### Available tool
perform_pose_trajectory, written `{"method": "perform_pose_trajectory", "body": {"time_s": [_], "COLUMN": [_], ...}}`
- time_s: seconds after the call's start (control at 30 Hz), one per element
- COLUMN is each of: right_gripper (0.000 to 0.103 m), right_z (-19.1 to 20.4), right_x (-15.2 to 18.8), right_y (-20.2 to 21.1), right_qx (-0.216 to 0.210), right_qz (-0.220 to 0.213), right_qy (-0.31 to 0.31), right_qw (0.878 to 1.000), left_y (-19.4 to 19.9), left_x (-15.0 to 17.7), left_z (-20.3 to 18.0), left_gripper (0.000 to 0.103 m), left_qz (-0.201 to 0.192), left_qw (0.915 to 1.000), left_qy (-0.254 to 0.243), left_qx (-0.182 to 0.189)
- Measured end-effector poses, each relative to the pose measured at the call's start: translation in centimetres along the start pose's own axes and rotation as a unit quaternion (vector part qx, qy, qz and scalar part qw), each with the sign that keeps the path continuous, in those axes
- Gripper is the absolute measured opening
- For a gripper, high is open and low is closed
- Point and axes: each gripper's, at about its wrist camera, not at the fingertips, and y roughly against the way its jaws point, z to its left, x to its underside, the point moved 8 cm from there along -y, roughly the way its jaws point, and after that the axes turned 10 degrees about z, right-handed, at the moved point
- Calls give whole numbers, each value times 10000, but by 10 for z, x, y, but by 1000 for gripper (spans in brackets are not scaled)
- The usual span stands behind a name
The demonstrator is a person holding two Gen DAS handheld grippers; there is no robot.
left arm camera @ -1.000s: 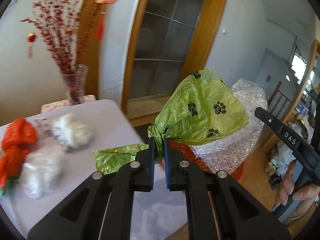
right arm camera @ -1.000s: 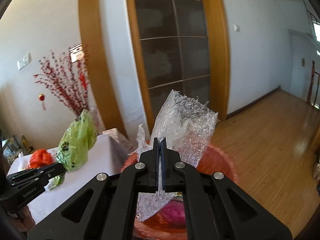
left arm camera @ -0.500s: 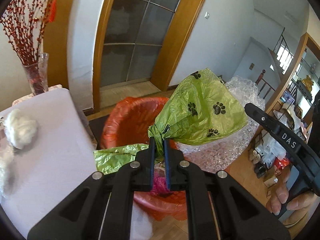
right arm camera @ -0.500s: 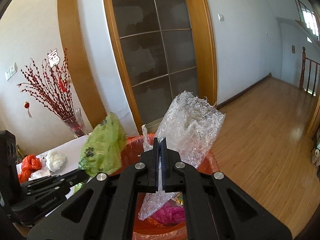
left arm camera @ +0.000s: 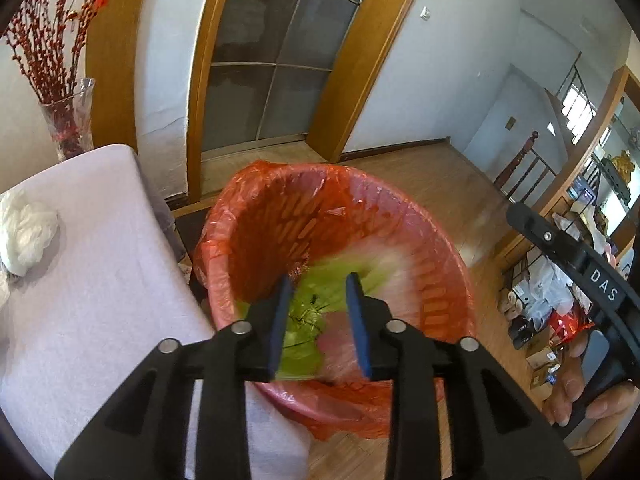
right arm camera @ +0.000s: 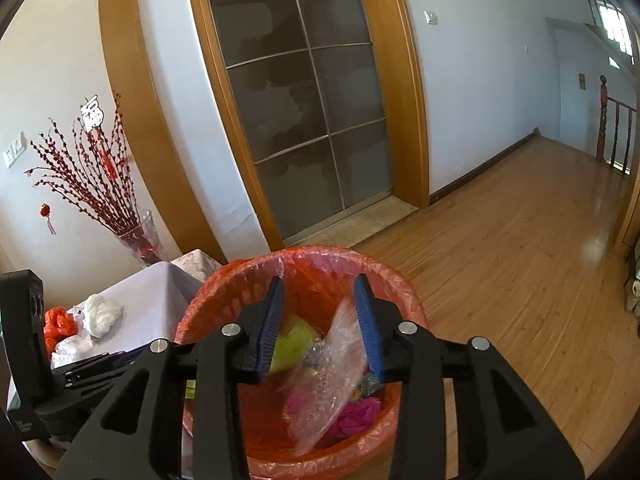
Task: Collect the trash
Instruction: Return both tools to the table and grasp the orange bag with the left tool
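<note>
Trash here is light and soft: the green plastic bag with paw prints point(right arm camera: 294, 344) and the clear bubble wrap sheet point(right arm camera: 328, 376) now lie inside the round red bin with orange liner point(left arm camera: 280, 208), beside the white-covered surface point(left arm camera: 100, 280). Half a second ago the left tool point(left arm camera: 318, 320) and right tool point(right arm camera: 320, 316) each pinched one piece above the bin; now both stand spread and empty. The remaining white crumpled plastic wad point(left arm camera: 26, 232) (easily crushed, I judge) is best pinched at any bunched fold.

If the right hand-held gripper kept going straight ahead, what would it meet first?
Most likely the bubble wrap inside the red-lined bin, directly between the open right hand-held gripper fingers; depth is uncertain.
</note>
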Motion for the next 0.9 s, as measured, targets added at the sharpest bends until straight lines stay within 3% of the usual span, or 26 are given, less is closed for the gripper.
{"method": "perform_pose_trajectory", "body": {"time_s": [0.1,0.17,0.23,0.57,0.77,0.9], "right_gripper": [38,45,59,62,62,62], "right_z": [1,3,9,73,129,168], "right_x": [1,1,1,11,29,45], "right_y": [2,6,10,3,-8,-15], "right_qx": [74,224,379,1,-475,-796], "right_qz": [-26,-95,-217,-191,3,183], "right_qy": [59,182,344,930,1347,1593], "right_qw": [10000,9995,9985,9955,9897,9839], "left_y": [8,15,23,84,137,178], "left_x": [2,5,8,36,56,72], "left_z": [6,13,20,87,145,200], "left_gripper": [34,39,43,47,51,54], "left_qz": [-74,-179,-263,-672,-938,-1073], "left_qw": [9999,9992,9979,9875,9725,9546], "left_qy": [28,-5,-20,325,607,825], "left_qx": [-153,-371,-590,-1392,-2045,-2652]}}
